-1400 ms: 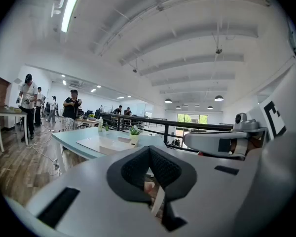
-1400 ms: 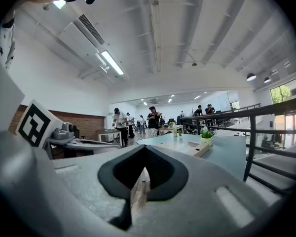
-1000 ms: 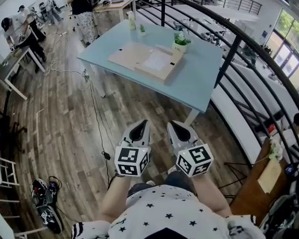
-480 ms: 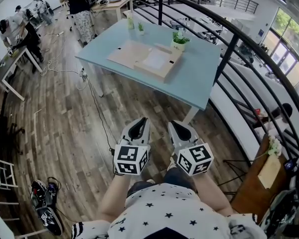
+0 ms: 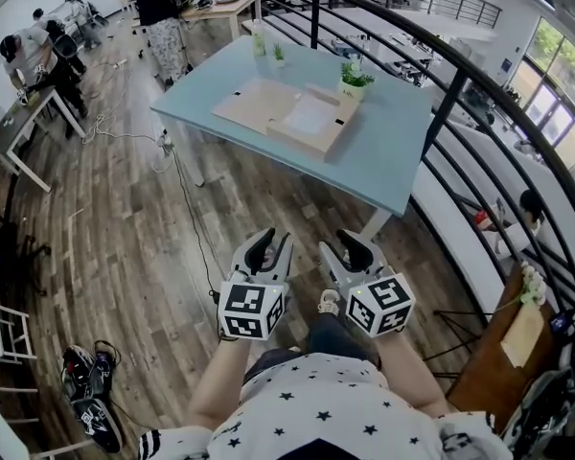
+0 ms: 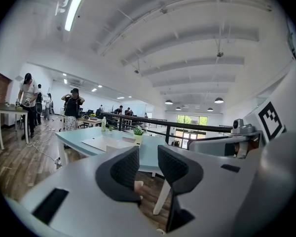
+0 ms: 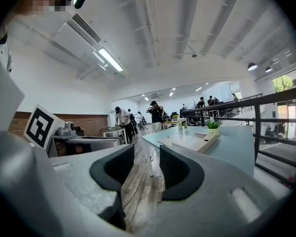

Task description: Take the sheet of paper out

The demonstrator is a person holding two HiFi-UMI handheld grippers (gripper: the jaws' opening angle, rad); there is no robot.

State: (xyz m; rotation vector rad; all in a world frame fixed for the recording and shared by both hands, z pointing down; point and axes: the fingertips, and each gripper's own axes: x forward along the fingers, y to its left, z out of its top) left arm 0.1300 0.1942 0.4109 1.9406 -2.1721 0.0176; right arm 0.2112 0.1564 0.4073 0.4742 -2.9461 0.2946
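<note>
Two grippers are held side by side in front of the person's body, both pointing slightly below level toward the table (image 5: 383,161).

1. The left gripper (image 5: 271,244) has its jaws opening. They stand partly apart with nothing between the pads. Only wooden floor (image 5: 134,247) and the table beyond show through the gap.
2. The right gripper (image 5: 348,249) is in the same condition: jaws opening, partly apart, gripping nothing.
3. The sheet of paper (image 5: 311,116) lies well ahead of both sets of fingertips, on the table. It appears to rest inside the opened flat cardboard box (image 5: 254,103), though at this range the exact seating is not certain.
4. A potted plant (image 5: 353,81) stands just beyond the box, on the far side from the grippers.
5. A dark railing (image 5: 441,113) runs along the right gripper's outer side.
6. Several people (image 5: 163,8) stand far ahead, off to the left gripper's outer side.
</note>
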